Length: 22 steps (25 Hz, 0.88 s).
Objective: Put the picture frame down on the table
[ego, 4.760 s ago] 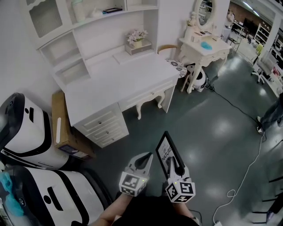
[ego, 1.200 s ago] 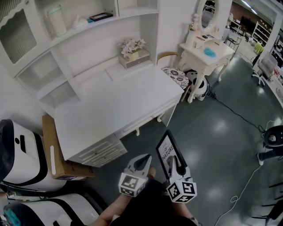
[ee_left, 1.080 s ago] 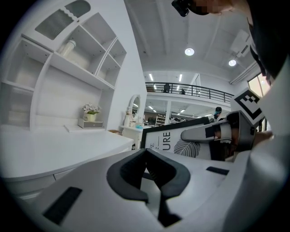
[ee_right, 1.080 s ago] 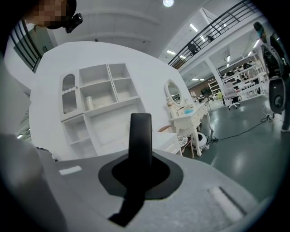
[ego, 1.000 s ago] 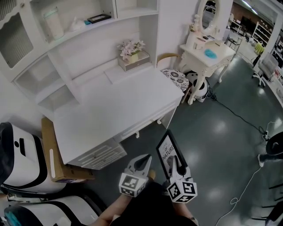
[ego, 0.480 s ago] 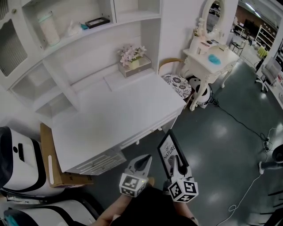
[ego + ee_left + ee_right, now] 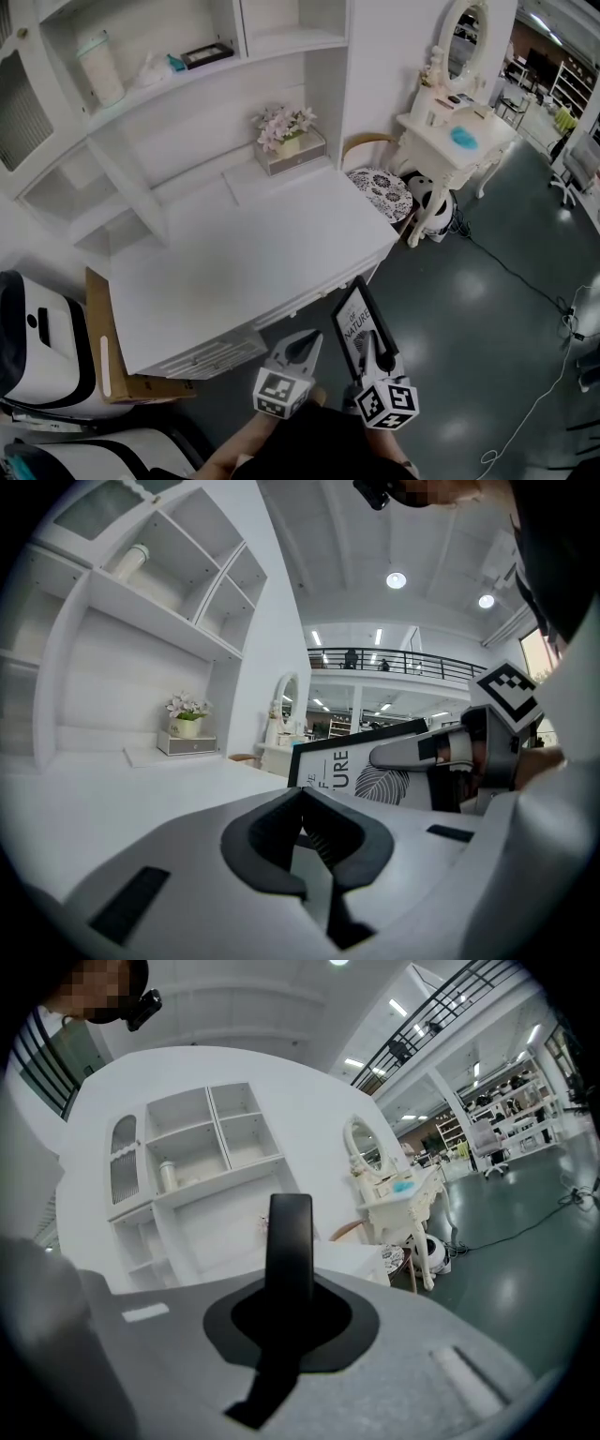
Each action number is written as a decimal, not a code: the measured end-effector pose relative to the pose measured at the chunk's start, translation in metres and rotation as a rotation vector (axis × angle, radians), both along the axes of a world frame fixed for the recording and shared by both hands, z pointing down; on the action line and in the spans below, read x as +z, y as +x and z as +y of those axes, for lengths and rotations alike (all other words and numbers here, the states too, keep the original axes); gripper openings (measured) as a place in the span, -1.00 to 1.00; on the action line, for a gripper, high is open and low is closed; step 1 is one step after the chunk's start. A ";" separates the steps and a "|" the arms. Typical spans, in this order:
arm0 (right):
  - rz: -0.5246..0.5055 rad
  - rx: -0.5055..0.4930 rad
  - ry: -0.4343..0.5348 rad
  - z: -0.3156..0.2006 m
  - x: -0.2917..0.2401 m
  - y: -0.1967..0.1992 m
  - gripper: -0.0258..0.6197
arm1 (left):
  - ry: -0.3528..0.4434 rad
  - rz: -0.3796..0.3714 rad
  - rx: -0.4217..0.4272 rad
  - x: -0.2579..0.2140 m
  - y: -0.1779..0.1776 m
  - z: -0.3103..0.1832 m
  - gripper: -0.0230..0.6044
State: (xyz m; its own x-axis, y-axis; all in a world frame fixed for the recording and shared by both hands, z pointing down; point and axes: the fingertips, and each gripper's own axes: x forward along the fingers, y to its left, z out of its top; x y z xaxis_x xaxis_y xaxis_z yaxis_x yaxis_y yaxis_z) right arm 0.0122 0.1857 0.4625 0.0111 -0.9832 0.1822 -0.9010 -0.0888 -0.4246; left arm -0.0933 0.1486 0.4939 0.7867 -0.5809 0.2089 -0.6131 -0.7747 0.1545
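Right hand-held gripper (image 7: 289, 1309): jaws clamped tight on the near edge of the picture frame (image 7: 353, 322). The frame sticks out ahead of the jaws, edge-on to that gripper's own camera.
Left hand-held gripper (image 7: 303, 794): jaws pinched together with nothing between them. It's just left of the right one and touching nothing.
Picture frame: black border, white print with "NATURE" lettering and a leaf. It's up in the air in the right gripper's grip, just right of the left gripper and not on the desk.
Floor (image 7: 469, 309): dark grey and shiny, under both grippers and off to their right.
Desk (image 7: 234, 272): white, ahead and a bit left of both grippers. Its front edge is near the frame's far end, but the two are apart.
Flower box (image 7: 291, 142): at the back of the desk by the wall, straight ahead of the grippers.
Shelf unit (image 7: 187, 66): white, rising from the back of the desk.
Chair (image 7: 380, 190): patterned seat, ahead and right, just past the desk's corner.
Dressing table (image 7: 455, 131): farthest out, ahead-right, with an oval mirror.
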 end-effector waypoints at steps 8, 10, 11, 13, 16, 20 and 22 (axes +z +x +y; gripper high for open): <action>0.006 -0.024 0.000 -0.019 0.004 0.007 -0.88 | -0.010 0.007 -0.001 0.007 0.014 -0.014 -0.89; 0.006 -0.029 -0.003 -0.023 0.006 0.007 -0.88 | -0.012 0.007 -0.002 0.008 0.015 -0.015 -0.89; 0.004 -0.035 -0.006 -0.024 0.007 0.006 -0.88 | -0.014 0.008 -0.006 0.009 0.014 -0.016 -0.89; 0.001 -0.046 -0.011 -0.025 0.009 0.002 -0.88 | -0.019 0.008 -0.019 0.011 0.010 -0.018 -0.89; -0.003 -0.053 -0.015 -0.023 0.011 -0.001 -0.88 | -0.019 0.006 -0.038 0.013 0.004 -0.022 -0.89; -0.007 -0.056 -0.023 -0.023 0.014 -0.001 -0.88 | -0.014 0.010 -0.042 0.011 0.004 -0.021 -0.89; -0.010 -0.061 -0.023 -0.023 0.014 -0.005 -0.88 | -0.020 0.009 -0.042 0.013 0.002 -0.018 -0.89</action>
State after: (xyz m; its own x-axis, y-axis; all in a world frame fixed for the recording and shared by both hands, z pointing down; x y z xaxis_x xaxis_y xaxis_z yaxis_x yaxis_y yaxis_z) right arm 0.0075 0.1632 0.4763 -0.0509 -0.9776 0.2041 -0.9007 -0.0434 -0.4322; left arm -0.0915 0.1310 0.5068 0.7636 -0.6094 0.2135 -0.6436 -0.7450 0.1755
